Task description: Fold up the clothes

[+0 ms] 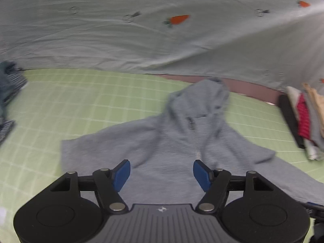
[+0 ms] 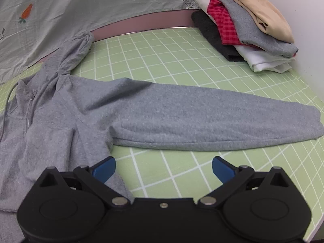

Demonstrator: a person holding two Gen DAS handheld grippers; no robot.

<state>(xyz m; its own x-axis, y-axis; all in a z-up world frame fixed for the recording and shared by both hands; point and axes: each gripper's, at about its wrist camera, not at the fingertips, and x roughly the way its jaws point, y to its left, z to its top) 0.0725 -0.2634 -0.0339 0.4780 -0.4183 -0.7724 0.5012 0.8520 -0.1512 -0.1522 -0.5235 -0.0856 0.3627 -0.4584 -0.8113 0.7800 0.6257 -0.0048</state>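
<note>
A grey zip hoodie (image 1: 162,151) lies front up on the green grid mat (image 1: 70,101), hood toward the back. My left gripper (image 1: 161,174) is open and empty above the hoodie's chest, just below the zipper (image 1: 195,139). In the right wrist view the hoodie (image 2: 60,117) fills the left, and its right sleeve (image 2: 212,121) stretches flat across the mat (image 2: 172,46) to the right. My right gripper (image 2: 163,169) is open and empty, just in front of the sleeve's lower edge, its left finger over the hoodie's side.
A stack of folded clothes (image 2: 247,26) sits at the back right of the mat, also seen in the left wrist view (image 1: 303,119). A carrot-print sheet (image 1: 141,30) hangs behind. Dark striped clothing (image 1: 8,89) lies at the far left. The mat's right edge (image 2: 318,208) is close.
</note>
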